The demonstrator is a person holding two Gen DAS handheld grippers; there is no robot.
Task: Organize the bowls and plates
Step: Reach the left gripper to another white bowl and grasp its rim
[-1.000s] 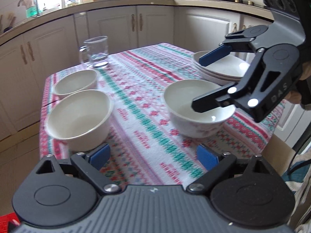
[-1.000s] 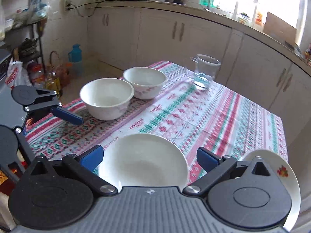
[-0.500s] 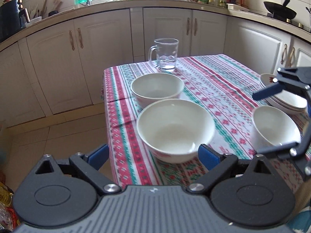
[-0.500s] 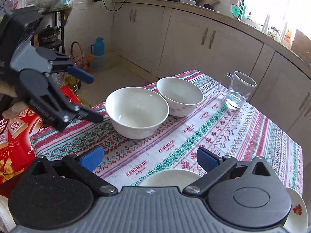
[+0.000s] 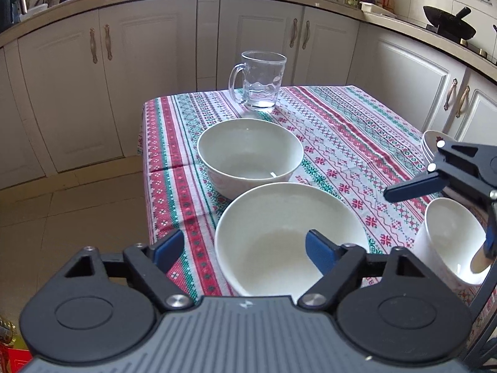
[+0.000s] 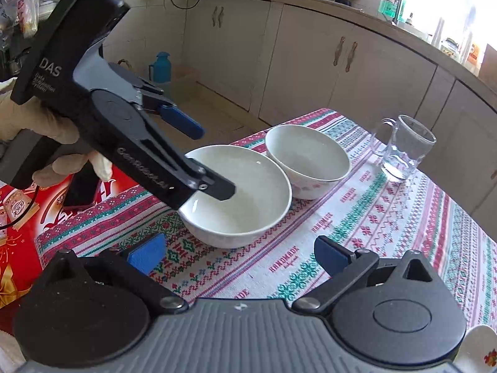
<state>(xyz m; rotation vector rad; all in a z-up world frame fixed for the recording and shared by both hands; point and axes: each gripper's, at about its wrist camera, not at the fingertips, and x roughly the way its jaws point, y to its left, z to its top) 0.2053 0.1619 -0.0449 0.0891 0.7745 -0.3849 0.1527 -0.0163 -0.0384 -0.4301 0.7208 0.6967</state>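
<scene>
Now I am closing my left gripper (image 5: pixel 243 245) astride the near bowl's (image 5: pixel 279 236) rim, pads not yet pressing; it is touching the second bowl (image 5: pixel 250 155) on the tablecloth (image 5: pixel 351 143). My right gripper (image 6: pixel 239 253) is hovering open.

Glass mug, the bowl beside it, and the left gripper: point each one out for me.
glass mug (image 5: pixel 262 80), left wrist view, its clear side wall.
far bowl (image 5: pixel 250 152), left wrist view, its inner wall.
left gripper (image 6: pixel 214 160), right wrist view, between its fingertips.

bowls: 3 — near bowl (image 5: pixel 289 236), far bowl (image 5: pixel 250 155), small bowl (image 5: pixel 450 239) | plate stack (image 5: pixel 430 146): 1 | glass mug (image 5: pixel 259 79): 1 | patterned surface (image 5: pixel 341 130): 1
</scene>
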